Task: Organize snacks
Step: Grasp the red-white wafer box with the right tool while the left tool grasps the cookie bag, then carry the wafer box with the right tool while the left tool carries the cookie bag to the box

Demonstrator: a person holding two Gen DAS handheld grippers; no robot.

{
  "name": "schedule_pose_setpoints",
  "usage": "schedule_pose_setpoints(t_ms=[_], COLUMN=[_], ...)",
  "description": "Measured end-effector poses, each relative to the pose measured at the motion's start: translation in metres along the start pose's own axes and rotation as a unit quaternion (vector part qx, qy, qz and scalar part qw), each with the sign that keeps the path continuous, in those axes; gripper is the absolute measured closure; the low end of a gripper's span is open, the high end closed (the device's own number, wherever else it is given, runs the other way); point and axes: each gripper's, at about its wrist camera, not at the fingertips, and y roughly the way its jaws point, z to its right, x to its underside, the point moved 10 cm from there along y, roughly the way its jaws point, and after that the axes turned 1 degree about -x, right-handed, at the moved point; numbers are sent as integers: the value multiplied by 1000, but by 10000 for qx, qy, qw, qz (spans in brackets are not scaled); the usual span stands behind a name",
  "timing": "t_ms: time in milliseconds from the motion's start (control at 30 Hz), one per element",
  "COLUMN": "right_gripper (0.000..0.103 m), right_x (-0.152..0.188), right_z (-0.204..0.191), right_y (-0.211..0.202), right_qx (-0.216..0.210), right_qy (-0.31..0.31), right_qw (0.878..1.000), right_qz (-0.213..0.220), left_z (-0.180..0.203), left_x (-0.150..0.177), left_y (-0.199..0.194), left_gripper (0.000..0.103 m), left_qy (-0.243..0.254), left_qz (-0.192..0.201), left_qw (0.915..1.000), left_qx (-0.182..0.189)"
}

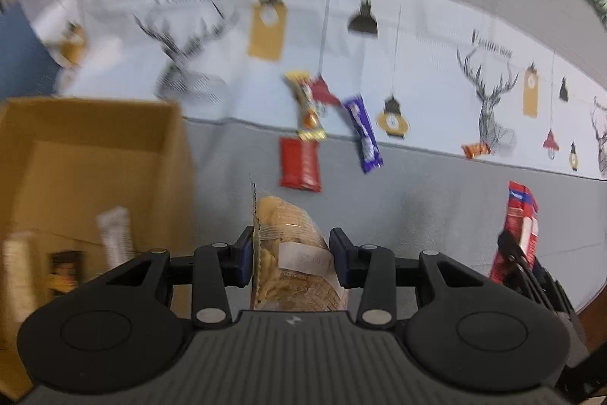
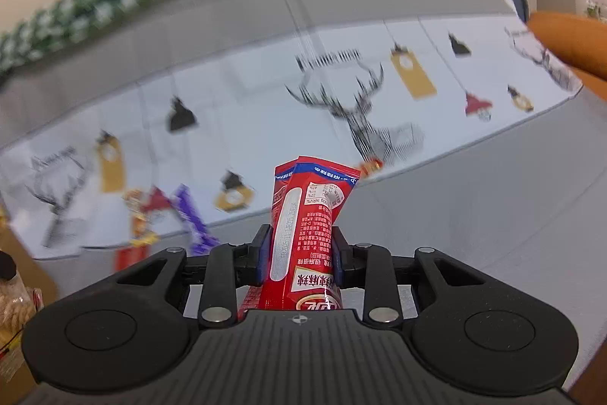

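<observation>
A: Left wrist view first. The left gripper (image 1: 292, 259) has its pads pressed on a clear bag of pale biscuits (image 1: 294, 253), jaws partly closed around it, and the bag is carried clear of the bench (image 1: 417, 200).

B: What lies around it?

A: To the left, an open cardboard box (image 1: 95, 154) with a few blurred packets inside. Ahead on the grey cloth, a red packet (image 1: 299, 164); just beyond it a gold-and-red bar (image 1: 307, 107), a purple bar (image 1: 363, 135) beside that, and a small orange sweet (image 1: 476, 150) well off to the right. They lie along the edge of a pale runner printed with stags and lanterns (image 1: 379, 63). Nothing stands between the bag and the box.

B: And the right edge of that view?

A: The right gripper (image 1: 516, 253) shows there, holding a red sachet (image 1: 521, 219).

B: Right wrist view, then.

A: The right gripper (image 2: 301, 253) is closed narrowly on that red sachet (image 2: 307, 230), which stands upright between the pads, above the bench (image 2: 493, 200). The purple bar (image 2: 193, 219) and gold-and-red bar (image 2: 138, 215) lie blurred at lower left, the small orange sweet (image 2: 370, 166) just past the sachet's top. An orange cushion (image 2: 573, 40) sits at far right.
</observation>
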Motion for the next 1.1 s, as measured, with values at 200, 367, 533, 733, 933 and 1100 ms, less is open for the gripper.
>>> schedule_pose_setpoints(t_ms=[200, 367, 533, 733, 933, 1100], right_gripper=[71, 71, 71, 71, 71, 71], right_x=[-13, 1, 38, 71, 67, 69], right_z=[-52, -105, -149, -192, -201, -205], right_y=[-91, -166, -228, -283, -323, -346], right_qx=[-584, -1134, -1755, -2178, -2360, -2495], right_qy=[-167, -420, -703, -1104, -1335, -1492], right_qw=[9977, 9924, 9819, 9696, 9623, 9561], right_qz=[307, 245, -119, -145, 206, 376], left_z=[-44, -88, -123, -154, -172, -175], left_x=[24, 65, 111, 155, 193, 206], left_y=[-81, -130, -162, -194, -220, -232], left_gripper=[58, 58, 58, 58, 58, 58], left_qy=[-126, -303, -586, -593, -807, -880], left_qz=[373, 491, 499, 635, 808, 903], left_qw=[9992, 9983, 9969, 9962, 9934, 9920], left_qx=[30, 67, 136, -69, -85, -66])
